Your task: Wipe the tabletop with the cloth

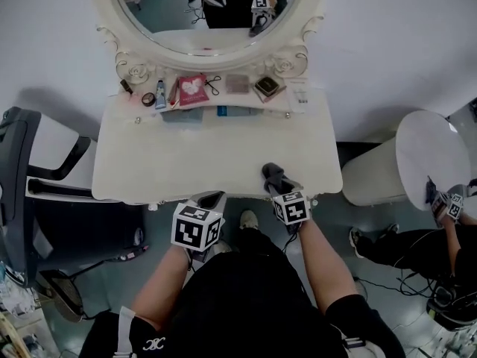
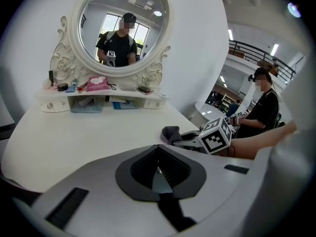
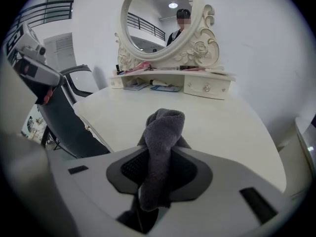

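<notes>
1. Cloth (image 3: 164, 125): soft grey terry, fuzzy, matt.
2. Bench (image 1: 186, 162): smooth white painted top, faint satin sheen.
3. Mirror frame (image 1: 223, 54): carved, cream, glossy.
4. Left hand-held gripper (image 2: 159, 171): smooth matt grey plastic shell, dark ribbed pads (image 2: 142, 168).

I can't identify the small shelf items (image 1: 192, 89), the mirror (image 1: 216, 13) is cropped at the top, and the cloth (image 3: 163, 132) has its tail buried in my right gripper (image 3: 157, 174).
</notes>
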